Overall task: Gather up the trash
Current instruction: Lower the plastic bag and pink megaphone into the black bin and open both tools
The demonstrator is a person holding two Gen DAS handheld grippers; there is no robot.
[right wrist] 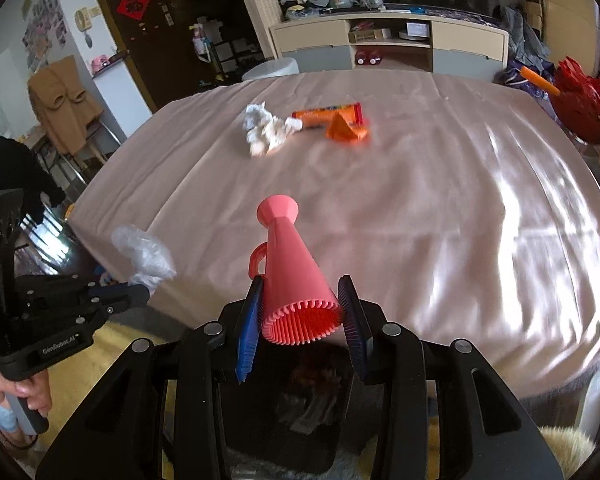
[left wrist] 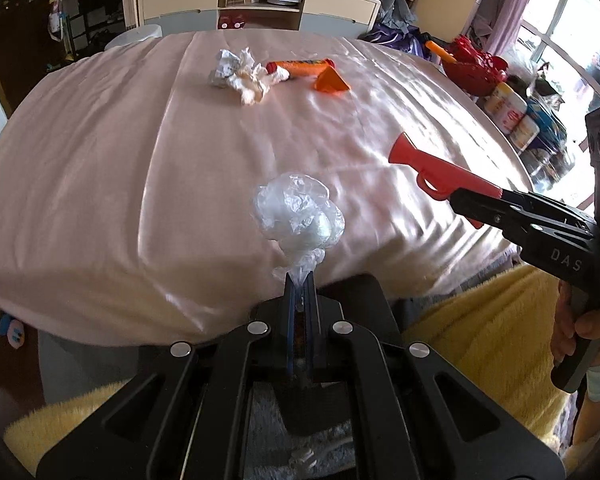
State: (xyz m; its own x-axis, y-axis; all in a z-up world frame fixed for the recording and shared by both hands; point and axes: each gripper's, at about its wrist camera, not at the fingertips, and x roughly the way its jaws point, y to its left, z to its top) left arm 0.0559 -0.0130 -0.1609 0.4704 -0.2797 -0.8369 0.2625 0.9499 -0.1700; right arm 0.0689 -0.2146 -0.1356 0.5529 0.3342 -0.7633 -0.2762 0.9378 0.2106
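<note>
My left gripper (left wrist: 299, 280) is shut on the twisted tail of a clear crumpled plastic bag (left wrist: 298, 216), held above the near edge of the pink-sheeted bed (left wrist: 120, 160); the bag also shows in the right wrist view (right wrist: 144, 254). My right gripper (right wrist: 302, 300) is shut on the wide ribbed end of a pink plastic cone with a small handle (right wrist: 290, 264), which also shows in the left wrist view (left wrist: 440, 172). On the far part of the bed lie crumpled white tissue (left wrist: 244, 74), an orange tube (left wrist: 300, 66) and an orange cone-shaped piece (left wrist: 330, 82).
A cream cabinet (left wrist: 260, 4) stands beyond the bed. A red basket (left wrist: 476, 66) and jars (left wrist: 508, 110) sit to the right of the bed. A yellow fluffy rug (left wrist: 480, 320) lies below the grippers. A black bin opening (right wrist: 300, 400) sits under my right gripper.
</note>
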